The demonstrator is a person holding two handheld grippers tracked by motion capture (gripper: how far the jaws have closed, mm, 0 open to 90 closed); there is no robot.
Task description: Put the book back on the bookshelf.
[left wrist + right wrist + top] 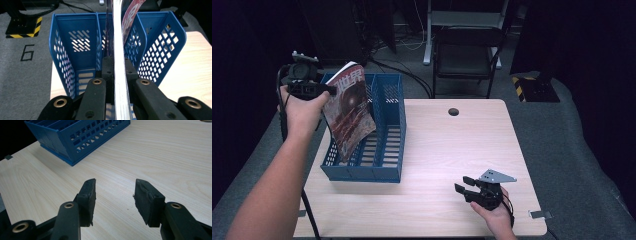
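The magazine (349, 107) has big white signs "世界" at the top of its cover. A black "6" (27, 52) sits on the grey floor (22, 82) (painted there).

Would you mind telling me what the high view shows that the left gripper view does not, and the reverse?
High view alone: the magazine's red cover, the person's left hand, the right gripper open low over the table, and a chair behind. Left gripper view alone: the magazine's white page edges pinched between the left gripper's pads, and a 6 painted on the floor. Shared: the blue file rack with the magazine over it.
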